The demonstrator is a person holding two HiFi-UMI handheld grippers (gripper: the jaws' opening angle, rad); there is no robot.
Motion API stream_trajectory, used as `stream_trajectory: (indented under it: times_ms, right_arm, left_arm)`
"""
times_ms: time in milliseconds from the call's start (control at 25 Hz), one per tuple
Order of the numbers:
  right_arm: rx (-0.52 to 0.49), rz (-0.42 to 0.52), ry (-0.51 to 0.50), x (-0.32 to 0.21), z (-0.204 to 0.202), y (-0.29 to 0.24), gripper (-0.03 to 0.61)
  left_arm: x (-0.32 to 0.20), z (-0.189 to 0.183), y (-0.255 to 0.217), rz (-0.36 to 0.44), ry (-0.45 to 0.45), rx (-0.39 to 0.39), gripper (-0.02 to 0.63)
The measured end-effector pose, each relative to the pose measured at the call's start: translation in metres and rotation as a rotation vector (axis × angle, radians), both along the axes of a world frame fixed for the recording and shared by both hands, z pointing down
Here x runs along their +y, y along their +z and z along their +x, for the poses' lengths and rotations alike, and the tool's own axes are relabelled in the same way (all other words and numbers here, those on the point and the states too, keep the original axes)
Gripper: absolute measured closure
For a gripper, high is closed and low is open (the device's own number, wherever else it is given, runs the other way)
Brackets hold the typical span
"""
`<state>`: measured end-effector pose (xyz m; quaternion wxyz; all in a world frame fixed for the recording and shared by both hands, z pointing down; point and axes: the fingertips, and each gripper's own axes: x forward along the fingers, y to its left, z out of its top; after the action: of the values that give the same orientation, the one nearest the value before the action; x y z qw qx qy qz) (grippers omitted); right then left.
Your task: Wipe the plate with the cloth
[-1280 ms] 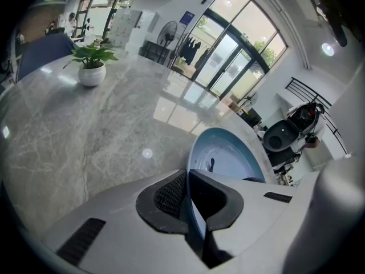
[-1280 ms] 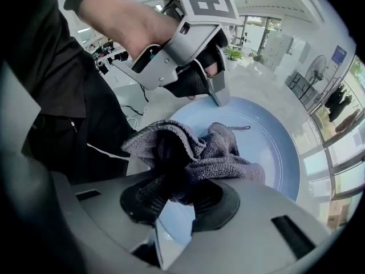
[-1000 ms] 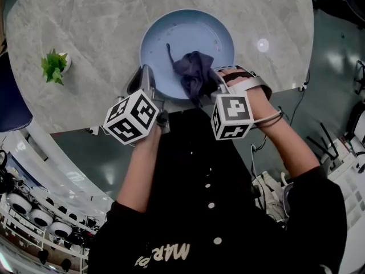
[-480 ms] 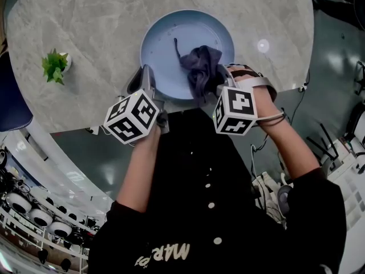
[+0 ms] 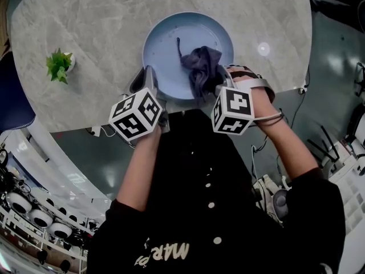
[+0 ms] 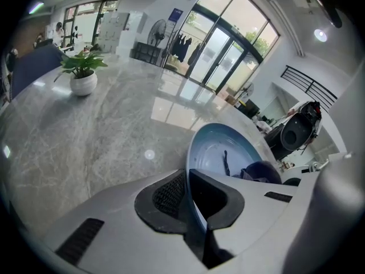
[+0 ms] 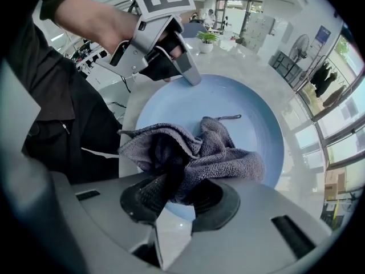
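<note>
On plate [image 5: 162, 50], cloth [image 5: 201, 64] pinched in R gripper [image 7: 179, 194]; L gripper [image 6: 187, 197] seemingly clamps plate edge.

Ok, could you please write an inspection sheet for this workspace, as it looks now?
surface: grey marble table.
job's things: blue plate near the table's front edge; grey cloth bunched on it.
clutter: small potted plant, left of the plate.
grippers: left gripper shut on the plate's rim; right gripper shut on the cloth.
cables: thin cable below the table's right edge.
surroundings: glossy floor; glass doors behind.
</note>
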<state>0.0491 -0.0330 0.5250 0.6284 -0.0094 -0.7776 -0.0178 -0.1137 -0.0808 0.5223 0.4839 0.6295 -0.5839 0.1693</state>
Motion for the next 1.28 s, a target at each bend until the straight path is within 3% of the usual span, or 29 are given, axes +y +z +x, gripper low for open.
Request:
stream_trajectory:
  times_ms: [80, 160, 440, 720, 960, 1280]
  right_arm:
    - [-0.040, -0.009, 0.048, -0.003, -0.005, -0.010, 0.489]
    - [-0.104, -0.008, 0.112, -0.009, -0.011, -0.025, 0.489]
    - [-0.261, 0.054, 0.249, -0.024, -0.020, -0.077, 0.489]
    - [-0.438, 0.145, 0.456, -0.048, -0.008, -0.131, 0.489]
    - [-0.630, 0.232, 0.656, -0.060, 0.020, -0.194, 0.489]
    - [-0.876, 0.426, 0.804, -0.066, 0.063, -0.295, 0.489]
  left_arm:
    - [0.002, 0.002, -0.002, -0.008, 0.016, 0.001, 0.559]
    - [0.004, 0.004, -0.006, 0.000, 0.038, 0.010, 0.428]
    - [0.005, -0.005, -0.048, 0.103, 0.067, -0.079, 0.481]
    - [-0.013, -0.020, -0.120, 0.312, 0.065, -0.177, 0.586]
    - [-0.007, -0.022, -0.192, 0.474, 0.095, -0.257, 0.597]
    - [0.014, -0.022, -0.294, 0.672, 0.122, -0.328, 0.597]
